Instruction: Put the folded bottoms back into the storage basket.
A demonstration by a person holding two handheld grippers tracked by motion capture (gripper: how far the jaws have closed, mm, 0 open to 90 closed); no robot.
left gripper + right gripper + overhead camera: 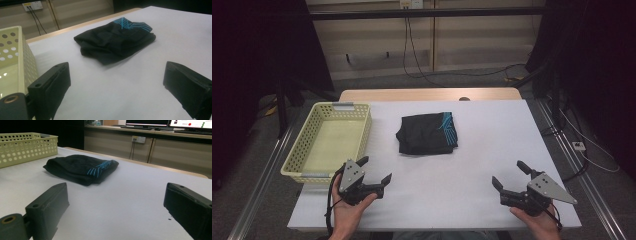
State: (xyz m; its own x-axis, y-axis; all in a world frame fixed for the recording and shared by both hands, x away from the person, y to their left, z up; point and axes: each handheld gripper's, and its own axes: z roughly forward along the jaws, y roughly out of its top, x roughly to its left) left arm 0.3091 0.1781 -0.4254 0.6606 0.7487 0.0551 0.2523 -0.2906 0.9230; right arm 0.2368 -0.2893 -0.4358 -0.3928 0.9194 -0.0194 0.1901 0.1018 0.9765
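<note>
A folded black garment (427, 133) with light blue stripes lies on the white table (472, 165), a little behind its middle. The same garment (115, 37) lies ahead of my left gripper's jaws, and the garment (81, 168) is ahead and to the left of my right gripper's. My left gripper (374, 170) rests near the front left of the table, open, nothing between its jaws. My right gripper (510, 173) sits near the front right, also open and empty. A pale yellow perforated basket (328, 142) stands at the table's left, just behind the left gripper.
A wooden strip (427, 94) runs along the table's far edge. Cables (447, 72) trail on the floor behind, and dark equipment stands at both sides. White table surface stretches between the two grippers and the garment.
</note>
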